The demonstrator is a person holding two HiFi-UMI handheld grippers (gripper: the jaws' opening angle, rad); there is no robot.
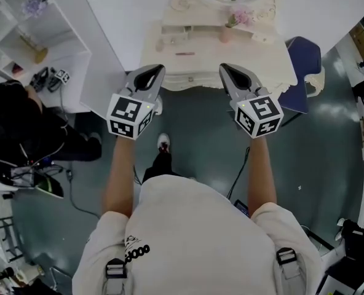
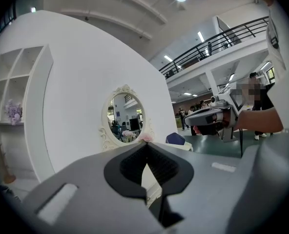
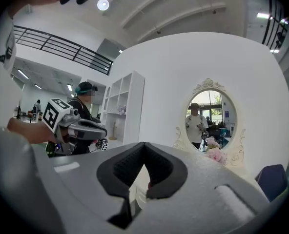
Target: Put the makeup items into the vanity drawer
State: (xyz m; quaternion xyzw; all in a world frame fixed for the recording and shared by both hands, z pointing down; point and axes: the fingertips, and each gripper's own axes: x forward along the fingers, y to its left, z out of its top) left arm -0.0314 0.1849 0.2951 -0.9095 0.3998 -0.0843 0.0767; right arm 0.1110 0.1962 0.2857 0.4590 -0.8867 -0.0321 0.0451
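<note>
The cream vanity [image 1: 268,60] stands ahead of me under an oval mirror [image 2: 125,116], which also shows in the right gripper view [image 3: 211,118]. On its top lie small makeup items: a pink stick [image 1: 185,53], a pink bottle [image 1: 225,34] and two small pale pieces [image 1: 173,40]. My left gripper [image 1: 157,69] [image 2: 145,145] hovers just before the vanity's front edge at the left, shut and holding nothing. My right gripper [image 1: 225,67] [image 3: 143,145] hovers level with it at the right, also shut and holding nothing. I cannot make out the drawer front.
A blue chair [image 1: 305,57] stands at the vanity's right end. A white shelf unit [image 1: 28,23] stands at the left, with a person in black [image 1: 16,121] beside it. Pink flowers [image 1: 240,18] sit at the back of the vanity top. A cable [image 1: 240,171] runs across the floor.
</note>
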